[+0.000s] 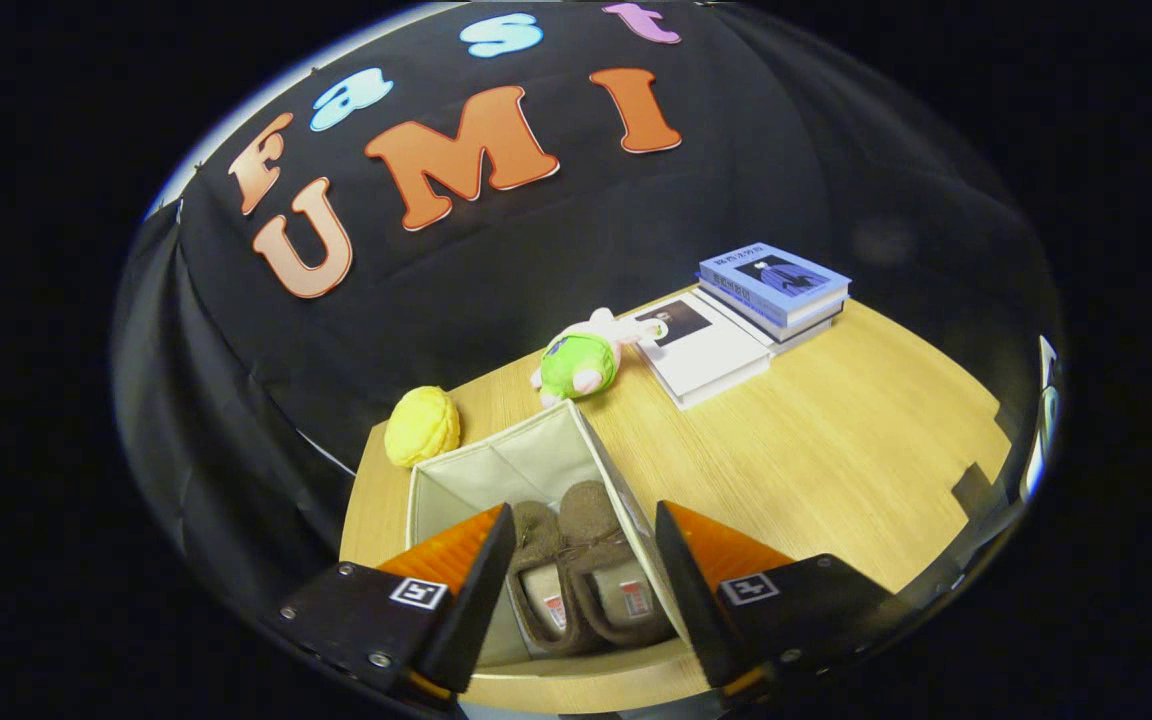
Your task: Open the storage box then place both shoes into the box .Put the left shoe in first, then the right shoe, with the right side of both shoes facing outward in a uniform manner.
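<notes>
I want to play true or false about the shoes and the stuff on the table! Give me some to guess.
1. Both shoes sit side by side inside the storage box. True.
2. The gripper is squeezing a shoe. False: its fingers are spread apart above the box, touching neither shoe.
3. A yellow ball lies on the table just beyond the box. True.
4. The green plush toy is inside the box. False: it lies on the table past the box, beside the books.
5. The books are stacked on the box. False: they rest on the table, far from it.
</notes>
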Demonstrator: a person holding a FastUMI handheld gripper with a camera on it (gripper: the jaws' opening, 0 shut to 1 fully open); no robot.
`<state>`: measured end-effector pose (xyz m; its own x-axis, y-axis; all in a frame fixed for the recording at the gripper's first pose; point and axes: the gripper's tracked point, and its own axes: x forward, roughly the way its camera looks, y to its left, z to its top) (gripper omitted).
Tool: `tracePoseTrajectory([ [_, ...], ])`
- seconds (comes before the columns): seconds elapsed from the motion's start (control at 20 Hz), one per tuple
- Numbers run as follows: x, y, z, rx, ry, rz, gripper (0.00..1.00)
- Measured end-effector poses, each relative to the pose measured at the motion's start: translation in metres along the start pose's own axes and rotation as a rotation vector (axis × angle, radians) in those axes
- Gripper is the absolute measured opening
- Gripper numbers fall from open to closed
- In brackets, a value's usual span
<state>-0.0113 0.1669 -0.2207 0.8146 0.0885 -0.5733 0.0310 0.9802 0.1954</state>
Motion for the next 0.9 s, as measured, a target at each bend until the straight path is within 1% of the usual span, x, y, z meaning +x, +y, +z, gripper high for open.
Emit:
tracePoseTrajectory([
  [0.05,-0.001,-0.001,0.007,-0.014,-0.007,-0.003,0.95],
  [0.1,-0.004,-0.006,0.017,-0.04,-0.018,-0.015,0.98],
  [0.2,-0.014,-0.009,0.046,-0.085,-0.074,-0.029,0.99],
  [0.35,-0.027,-0.003,0.087,-0.152,-0.134,-0.003,0.98],
  [0.5,-0.045,-0.011,0.124,-0.229,-0.194,-0.021,0.98],
  [0.7,-0.076,-0.013,0.156,-0.228,-0.259,0.006,0.98],
  [0.9,-0.103,-0.024,0.18,-0.241,-0.325,-0.004,0.98],
])
